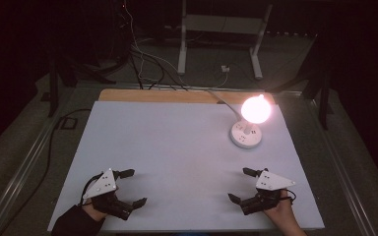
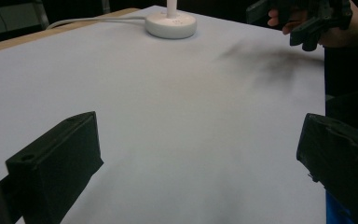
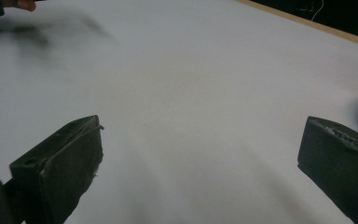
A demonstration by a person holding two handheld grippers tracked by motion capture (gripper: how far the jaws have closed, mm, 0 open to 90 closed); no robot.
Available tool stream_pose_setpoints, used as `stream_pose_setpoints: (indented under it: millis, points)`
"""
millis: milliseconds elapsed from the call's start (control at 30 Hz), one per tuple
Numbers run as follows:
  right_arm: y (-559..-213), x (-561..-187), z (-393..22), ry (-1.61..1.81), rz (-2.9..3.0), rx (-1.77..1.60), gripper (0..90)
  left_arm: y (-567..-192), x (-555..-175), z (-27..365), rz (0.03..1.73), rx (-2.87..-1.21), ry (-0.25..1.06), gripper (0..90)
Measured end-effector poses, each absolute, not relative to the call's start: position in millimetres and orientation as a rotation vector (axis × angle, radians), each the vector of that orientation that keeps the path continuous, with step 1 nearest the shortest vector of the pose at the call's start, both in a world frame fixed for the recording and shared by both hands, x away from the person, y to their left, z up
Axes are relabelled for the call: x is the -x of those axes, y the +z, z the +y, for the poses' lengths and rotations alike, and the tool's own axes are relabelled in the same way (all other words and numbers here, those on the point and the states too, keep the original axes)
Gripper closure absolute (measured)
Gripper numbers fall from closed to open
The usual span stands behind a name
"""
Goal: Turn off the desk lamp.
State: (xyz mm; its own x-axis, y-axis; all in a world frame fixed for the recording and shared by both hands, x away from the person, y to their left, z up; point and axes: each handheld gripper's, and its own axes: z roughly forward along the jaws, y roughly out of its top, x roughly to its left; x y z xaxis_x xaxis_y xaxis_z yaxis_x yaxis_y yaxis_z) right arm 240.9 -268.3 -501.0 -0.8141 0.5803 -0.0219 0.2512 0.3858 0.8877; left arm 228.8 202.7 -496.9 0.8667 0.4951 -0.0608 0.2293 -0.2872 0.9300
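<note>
1. The desk lamp (image 1: 246,129) is seen standing near the far right corner of the white board (image 1: 177,162), lit, well apart from both grippers; it is the nearest thing to the right gripper (image 1: 241,185).
2. Its round white base (image 2: 171,25) looks smooth and hard, with a low domed profile; the glowing head (image 1: 255,109) is washed out by its own glare, so its exact form cannot be told. A thin bent neck rises from the base, and a pale cable (image 2: 93,21) trails off over the far edge.
3. A topple is judged possible if the neck is pushed sideways by a jaw, since the head sits high over a small base.
4. The cable could be snagged, and the lamp dragged toward the far edge.
5. A slip is likely if the glossy base is pinched on its curved rim.
6. The right gripper is held near the near right corner, its jaws spread wide with nothing between them.
7. The left gripper (image 1: 130,187) is held near the near left corner, likewise wide and empty.
8. The board appears matte and flat, laid over a wooden table (image 1: 128,95) showing along the far edge.
</note>
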Motion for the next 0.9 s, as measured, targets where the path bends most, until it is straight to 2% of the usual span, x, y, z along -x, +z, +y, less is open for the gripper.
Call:
stream_pose_setpoints:
  millis: [900]
  points:
    - [-490,-236,-257,1.348,2.365,-0.754,0.0,-495,-228,203,0.525,-1.850,0.272,0.4]
